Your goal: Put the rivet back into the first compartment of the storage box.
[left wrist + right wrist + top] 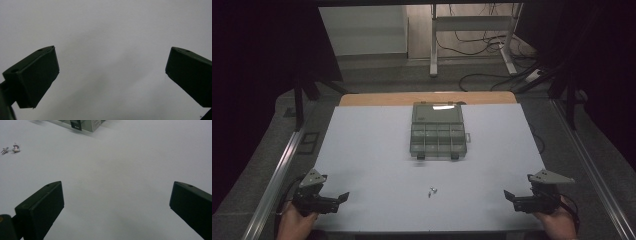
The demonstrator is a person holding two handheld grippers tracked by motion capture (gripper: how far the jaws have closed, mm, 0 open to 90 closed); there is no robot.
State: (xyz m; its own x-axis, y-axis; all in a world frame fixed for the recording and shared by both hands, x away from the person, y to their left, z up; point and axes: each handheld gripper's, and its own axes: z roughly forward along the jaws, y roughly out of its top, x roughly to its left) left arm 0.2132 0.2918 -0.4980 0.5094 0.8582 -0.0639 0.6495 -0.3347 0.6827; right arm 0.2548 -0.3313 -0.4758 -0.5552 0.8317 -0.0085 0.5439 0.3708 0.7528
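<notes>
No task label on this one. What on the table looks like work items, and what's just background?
Likely work items (a guess):
- open compartment box, lid up, mid-table
- small metal screws, loose in front of the box
- left gripper and right gripper, both open, holding nothing, at the near corners

Background:
- white table sheet
- metal stand and cables on the floor behind

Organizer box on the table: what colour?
Translucent grey-green organizer box, lid open; clearest in the high view.

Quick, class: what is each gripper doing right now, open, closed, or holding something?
Left gripper: open, holding nothing, above the white table.
Right gripper: open, holding nothing.
</notes>
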